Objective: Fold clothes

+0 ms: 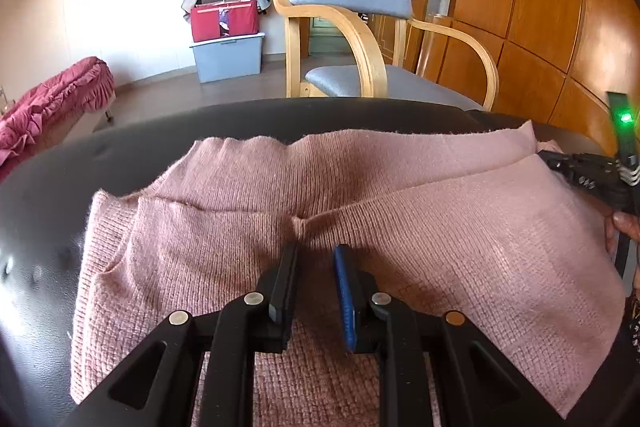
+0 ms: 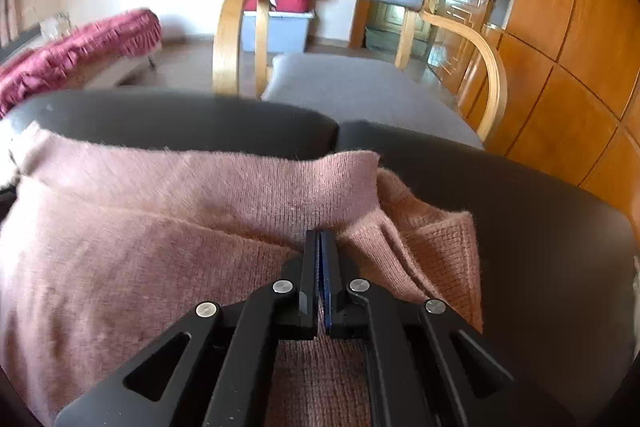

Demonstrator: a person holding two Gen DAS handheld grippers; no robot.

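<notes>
A pink knit sweater lies spread on a black padded surface, with its near part folded over the far part. My left gripper hovers over the middle of it, jaws a little apart with nothing pinched; a small pucker in the knit sits just ahead of its tips. In the right wrist view, my right gripper is shut on the folded edge of the sweater, and creases run out from its tips. That right gripper also shows at the sweater's right end in the left wrist view, with a hand behind it.
Just past the far edge of the black surface stands a wooden armchair with grey cushions. A red bag on a pale storage bin is by the back wall. A bench with a dark red ruffled cover is at left, wooden cabinets at right.
</notes>
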